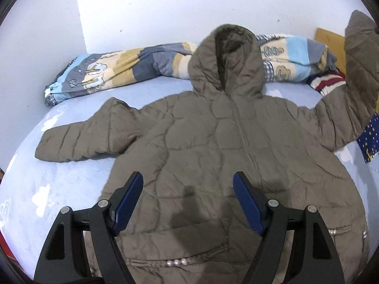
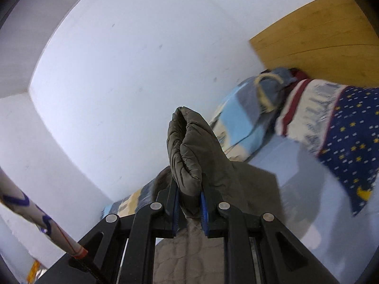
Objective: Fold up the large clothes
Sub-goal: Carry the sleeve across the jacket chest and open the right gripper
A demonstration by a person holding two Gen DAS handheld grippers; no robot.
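Observation:
A large olive-grey quilted hooded jacket (image 1: 213, 146) lies front up on the light blue bed, hood toward the wall. Its left sleeve (image 1: 78, 139) lies flat, stretched out to the left. Its right sleeve (image 1: 360, 71) is lifted up at the right edge of the left wrist view. My left gripper (image 1: 188, 201) is open and empty, hovering over the jacket's lower front. My right gripper (image 2: 189, 201) is shut on the right sleeve's cuff (image 2: 189, 151), which sticks up between the pads above the bed.
A rolled patterned blanket (image 1: 113, 71) lies along the wall behind the hood. A striped red cloth (image 1: 327, 82) and a navy starred cloth (image 2: 350, 156) lie at the right. A wooden headboard (image 2: 319, 42) stands at the right. The white wall (image 1: 165, 7) is close behind.

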